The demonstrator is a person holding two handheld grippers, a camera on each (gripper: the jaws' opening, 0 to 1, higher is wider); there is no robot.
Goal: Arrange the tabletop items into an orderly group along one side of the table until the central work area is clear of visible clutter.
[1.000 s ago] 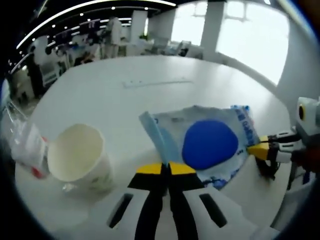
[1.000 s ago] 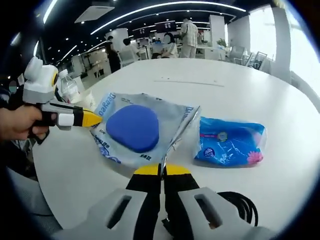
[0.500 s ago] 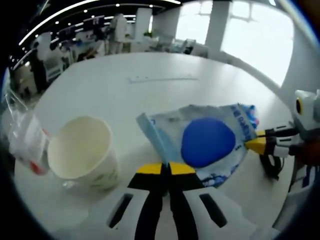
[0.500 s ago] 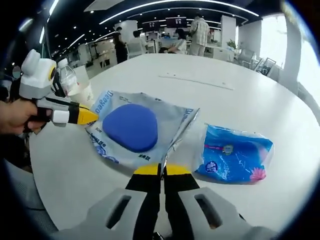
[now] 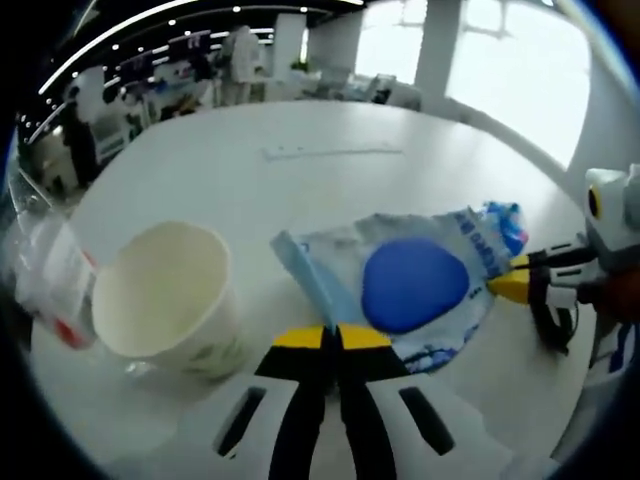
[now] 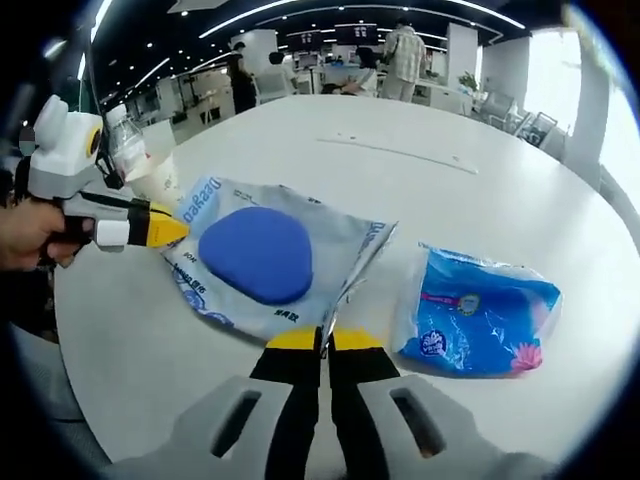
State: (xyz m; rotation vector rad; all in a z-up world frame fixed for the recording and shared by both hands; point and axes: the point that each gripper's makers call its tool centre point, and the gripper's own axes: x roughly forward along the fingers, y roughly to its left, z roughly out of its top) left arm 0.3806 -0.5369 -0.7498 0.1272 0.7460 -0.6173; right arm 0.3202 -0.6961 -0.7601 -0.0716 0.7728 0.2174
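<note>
**Q:** Two grippers on one bag, so what are you actually holding?

**A:** You've got the pale plastic bag (image 5: 420,290) with the big blue patch pinched at opposite edges. In the left gripper view, your left gripper (image 5: 331,338) has its jaws closed on the bag's near folded edge, yellow tips pressed together right on the plastic. In the right gripper view, your right gripper (image 6: 321,341) is doing the same on the other edge, jaws clamped tight on the creased corner. Each gripper also turns up in the other one's view, yellow tip touching the bag's far side, with your hand (image 6: 28,232) wrapped around the left one's handle.

**Q:** Where's the rest of the stuff sitting?

**A:** All on the round white worktop (image 6: 400,190). The bag lies spread flat near the edge closest to you. In the left gripper view a white paper cup (image 5: 165,300) stands upright just beside the bag, open mouth showing, and a clear plastic bottle (image 5: 50,290) with a red bit on it sits just past the cup at the worktop's edge. In the right gripper view a blue tissue pack (image 6: 480,312) lies near the bag on its other side, not touching it. A dark cable loop (image 5: 553,320) lies by your right gripper in the left gripper view.

**Q:** Anything in the background?

**A:** Office desks and a few people standing well behind the worktop, too blurry to say more.
</note>
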